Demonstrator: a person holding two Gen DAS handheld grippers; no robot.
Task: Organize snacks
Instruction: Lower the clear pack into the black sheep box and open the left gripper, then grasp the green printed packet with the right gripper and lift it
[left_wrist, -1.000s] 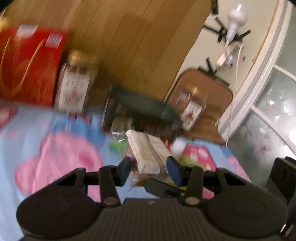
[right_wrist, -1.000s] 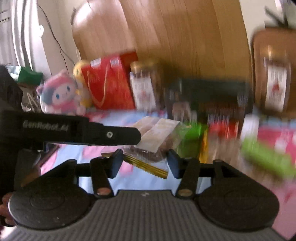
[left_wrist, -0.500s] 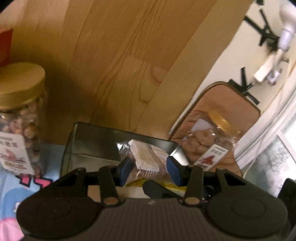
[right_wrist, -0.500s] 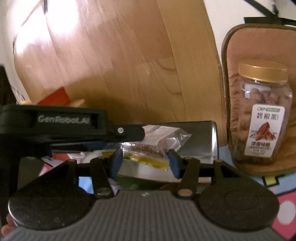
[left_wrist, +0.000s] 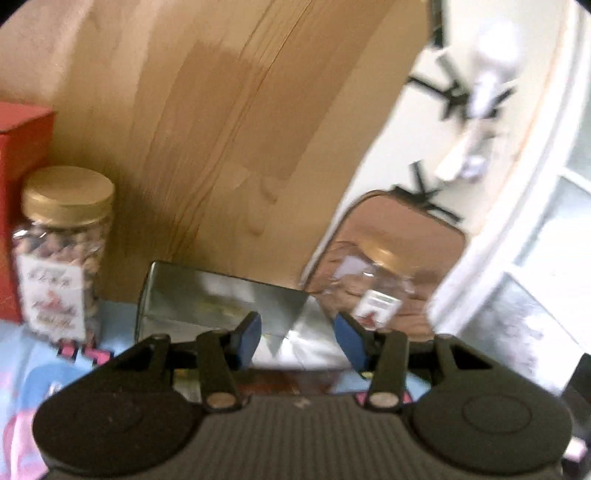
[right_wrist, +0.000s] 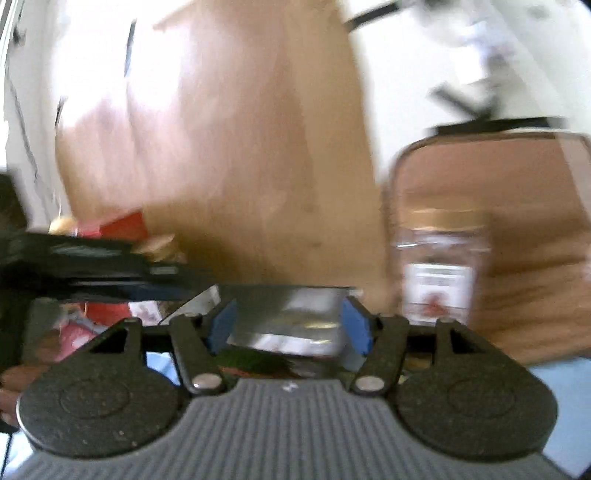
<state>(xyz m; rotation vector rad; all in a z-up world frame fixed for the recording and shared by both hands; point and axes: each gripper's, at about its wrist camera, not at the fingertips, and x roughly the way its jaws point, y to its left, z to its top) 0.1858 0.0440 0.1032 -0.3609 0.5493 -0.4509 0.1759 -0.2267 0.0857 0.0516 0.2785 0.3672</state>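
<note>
A shiny metal tin box stands against the wooden board, right in front of both grippers; it also shows in the right wrist view. My left gripper is open and empty just before the tin. My right gripper is open and empty too, close over the tin. The wrapped snack packet is no longer between any fingers and I cannot see it. The left gripper's arm crosses the left of the right wrist view. Both views are blurred.
A gold-lidded nut jar stands left of the tin beside a red box. A second nut jar stands on the right before a brown cushioned panel. A cartoon-print blue cloth covers the surface.
Both grippers held the wrapped snack packet over the tin half a second ago. Now the packet is gone from between the fingers and both grippers stand wider open.
</note>
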